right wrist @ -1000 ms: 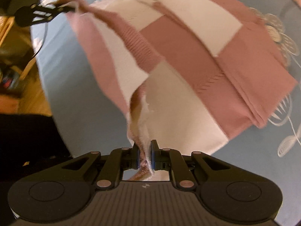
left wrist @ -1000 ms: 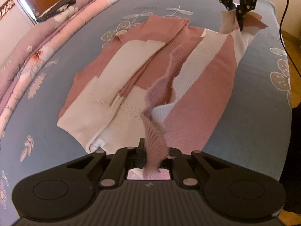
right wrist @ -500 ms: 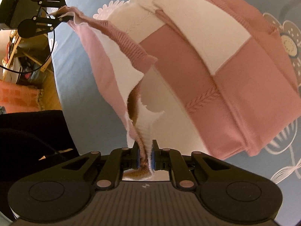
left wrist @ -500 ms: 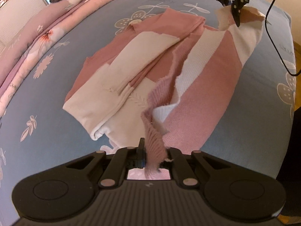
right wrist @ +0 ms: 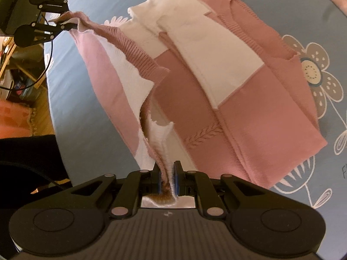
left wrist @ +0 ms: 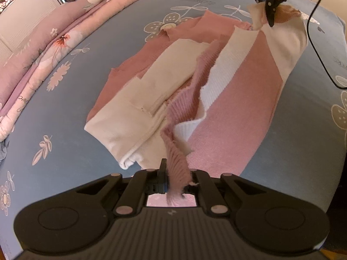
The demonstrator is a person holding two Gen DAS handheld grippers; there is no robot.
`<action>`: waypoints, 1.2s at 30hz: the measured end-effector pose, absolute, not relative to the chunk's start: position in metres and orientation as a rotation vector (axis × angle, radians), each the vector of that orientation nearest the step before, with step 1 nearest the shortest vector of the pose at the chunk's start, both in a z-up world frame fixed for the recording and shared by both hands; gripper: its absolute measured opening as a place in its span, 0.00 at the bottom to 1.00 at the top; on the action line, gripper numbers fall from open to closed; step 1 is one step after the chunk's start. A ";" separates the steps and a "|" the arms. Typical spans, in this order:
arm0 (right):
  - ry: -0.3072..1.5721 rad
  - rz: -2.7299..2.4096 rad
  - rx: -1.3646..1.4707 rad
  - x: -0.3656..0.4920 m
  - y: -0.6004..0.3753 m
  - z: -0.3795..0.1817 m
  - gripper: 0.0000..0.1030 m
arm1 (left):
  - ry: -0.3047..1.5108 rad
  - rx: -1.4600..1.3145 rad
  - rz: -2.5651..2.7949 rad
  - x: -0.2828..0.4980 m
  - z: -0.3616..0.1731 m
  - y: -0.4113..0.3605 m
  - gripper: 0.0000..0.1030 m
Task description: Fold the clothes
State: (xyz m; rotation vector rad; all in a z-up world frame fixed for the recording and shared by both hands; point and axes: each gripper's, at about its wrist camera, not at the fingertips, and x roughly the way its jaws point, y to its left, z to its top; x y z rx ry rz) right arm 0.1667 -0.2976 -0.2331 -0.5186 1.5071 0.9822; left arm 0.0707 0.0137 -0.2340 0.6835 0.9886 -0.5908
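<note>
A: Sweater (left wrist: 234, 112), pink/cream knit, lies on blue floral bedsheet (left wrist: 65, 112). One side already folded in, cream sleeve across the middle. Other side panel is lifted off the bed.

B: Who's got the lifted edge?

A: Both. Left gripper (left wrist: 173, 177) clamped tight on the ribbed pink hem end, cloth bunched between the jaws. Right gripper (right wrist: 167, 177) pinched on the far end of that same edge, up by the shoulder/collar, blue pads nipping cream and pink knit.

B: Why two ends?

A: My read: holding both ends keeps the edge taut-ish and straight, so the panel can go over as one flap w/o bunching. Edge sags a bit mid-span.

B: Stage?

A: Prob. second lengthwise fold, mid-carry. Flap not yet laid on the folded side. Pink quilt (left wrist: 43, 32) sits well apart along the bed's far side, no obstruction.
</note>
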 end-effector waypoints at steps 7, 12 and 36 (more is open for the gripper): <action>1.488 0.931 -0.556 0.168 -0.300 -0.234 0.13 | 0.982 0.691 -0.570 0.083 -0.232 0.010 0.04; 1.471 0.907 -0.562 0.176 -0.301 -0.231 0.13 | 0.995 0.710 -0.572 0.093 -0.232 0.006 0.04; 1.424 0.830 -0.581 0.213 -0.300 -0.228 0.13 | 0.999 0.730 -0.622 0.136 -0.231 0.005 0.04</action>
